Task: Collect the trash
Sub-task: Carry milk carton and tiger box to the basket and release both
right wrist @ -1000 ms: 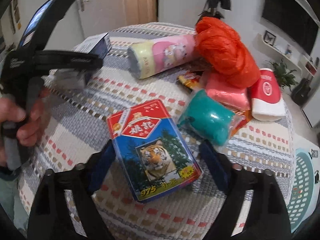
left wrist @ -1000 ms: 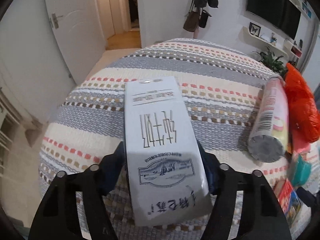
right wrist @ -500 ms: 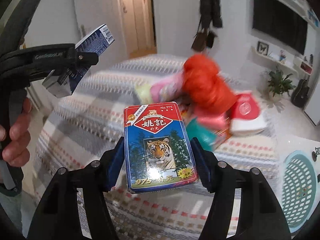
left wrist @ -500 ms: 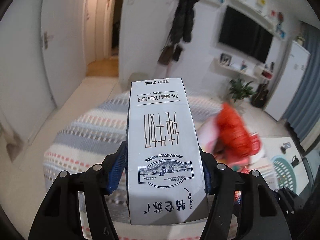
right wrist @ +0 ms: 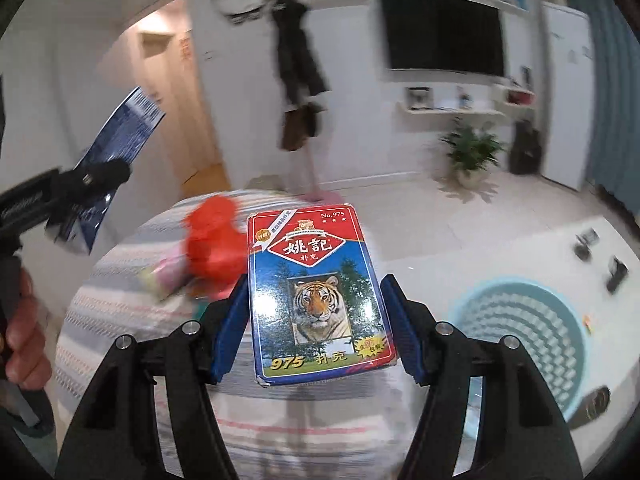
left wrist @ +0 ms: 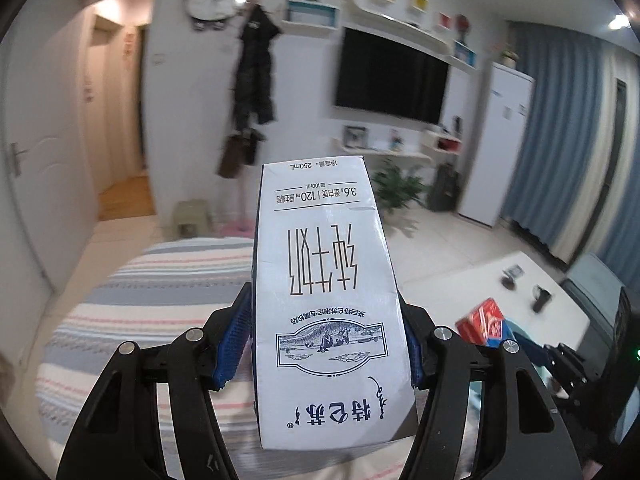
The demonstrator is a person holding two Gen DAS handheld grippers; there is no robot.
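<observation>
White carton board fills the left wrist view: the milk carton (left wrist: 326, 308), a tall flat-sided box printed in dark ink, is clamped between the blue ribbed pads of the left hand-held gripper (left wrist: 324, 336). A second ago it lay on the striped tabletop (left wrist: 160, 304); now it is held clear above that woven cloth, and more of the room is seen beyond it. The card box (right wrist: 316, 296), a glossy red and blue pack with a tiger picture and slightly scuffed corners, was likewise lying on the tabletop and is now gripped off it by the right hand-held gripper (right wrist: 316, 322), whose jaws have just been closing onto its sides. Left of the card box, the crumpled orange bag (right wrist: 214, 246) and a pink cylinder (right wrist: 168, 276) are blurred on the tabletop. Right of the card box, a round teal perforated basket (right wrist: 516, 320) is seen on pale open floor, past the tabletop's edge.
</observation>
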